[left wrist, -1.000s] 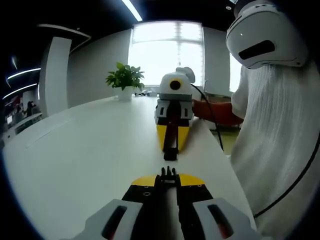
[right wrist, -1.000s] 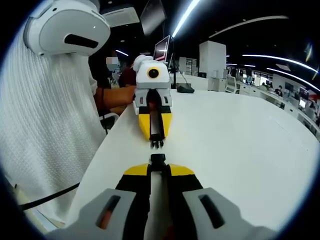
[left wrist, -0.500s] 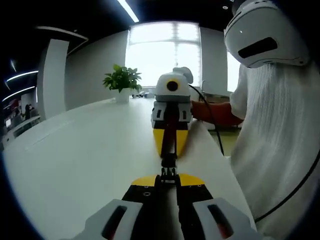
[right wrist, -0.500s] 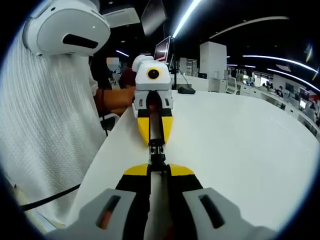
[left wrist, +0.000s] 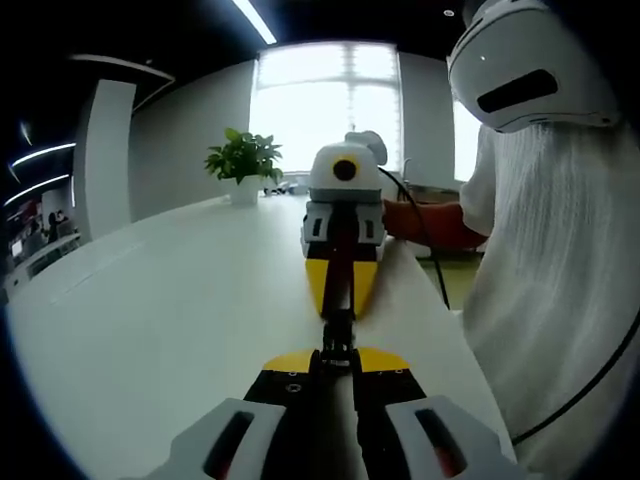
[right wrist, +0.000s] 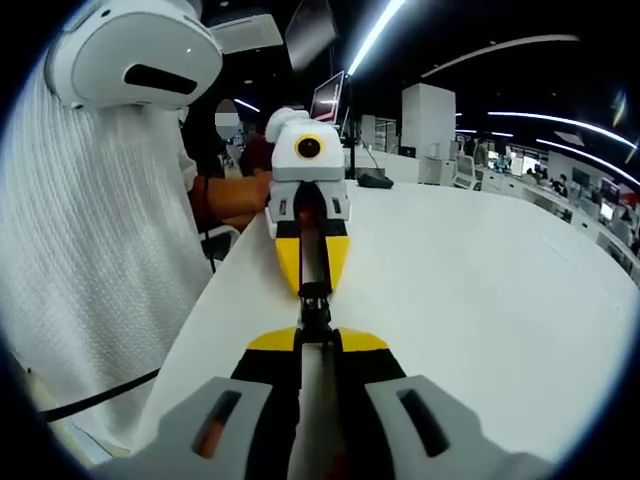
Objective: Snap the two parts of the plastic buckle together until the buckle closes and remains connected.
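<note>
A black plastic buckle [left wrist: 338, 335] spans the gap between my two grippers, which face each other tip to tip above the white table [left wrist: 180, 310]. My left gripper [left wrist: 337, 356] is shut on the pronged half. My right gripper [left wrist: 338, 312], yellow-tipped, is shut on the socket half. The halves are pushed together with no gap between them. In the right gripper view the same buckle [right wrist: 314, 310] runs from my right gripper [right wrist: 315, 338] up to the left gripper [right wrist: 314, 288]. Whether the prongs have latched is hidden.
A potted plant [left wrist: 247, 160] stands at the far end of the table. A person in a white knit top [left wrist: 560, 300] with a white headset [left wrist: 530, 70] is close beside the table edge. A monitor [right wrist: 325, 100] and a dark object [right wrist: 372, 180] sit farther back.
One second ago the two buckle halves were apart with a gap between them. The grippers have closed toward each other and the halves now meet, pressed a little deeper than half a second ago.
</note>
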Demonstrator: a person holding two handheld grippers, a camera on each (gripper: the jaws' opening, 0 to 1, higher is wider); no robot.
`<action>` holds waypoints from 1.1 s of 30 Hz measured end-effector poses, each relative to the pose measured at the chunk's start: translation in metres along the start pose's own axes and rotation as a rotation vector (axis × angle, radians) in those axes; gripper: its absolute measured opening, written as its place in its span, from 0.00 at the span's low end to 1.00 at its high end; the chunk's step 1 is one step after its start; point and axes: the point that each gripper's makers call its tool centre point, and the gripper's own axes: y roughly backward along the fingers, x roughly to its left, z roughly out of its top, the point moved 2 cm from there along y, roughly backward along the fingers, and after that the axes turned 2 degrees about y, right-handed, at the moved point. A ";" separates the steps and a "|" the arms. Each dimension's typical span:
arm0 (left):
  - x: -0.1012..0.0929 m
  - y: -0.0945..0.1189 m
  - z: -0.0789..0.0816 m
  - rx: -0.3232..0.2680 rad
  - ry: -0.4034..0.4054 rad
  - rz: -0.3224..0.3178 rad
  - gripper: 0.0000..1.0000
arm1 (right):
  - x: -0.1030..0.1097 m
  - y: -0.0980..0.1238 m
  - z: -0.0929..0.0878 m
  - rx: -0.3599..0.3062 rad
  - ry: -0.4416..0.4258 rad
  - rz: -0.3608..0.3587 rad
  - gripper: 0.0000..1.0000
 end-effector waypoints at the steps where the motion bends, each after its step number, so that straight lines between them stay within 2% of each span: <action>1: 0.000 0.000 0.000 0.001 0.000 0.000 0.12 | 0.000 -0.001 0.000 0.000 0.000 0.002 0.13; 14: 0.001 -0.001 -0.002 0.016 -0.010 -0.003 0.12 | 0.000 -0.004 -0.001 0.026 0.009 0.006 0.12; 33: 0.001 -0.002 -0.002 0.019 0.004 -0.026 0.10 | 0.001 -0.009 0.001 0.024 0.006 0.041 0.12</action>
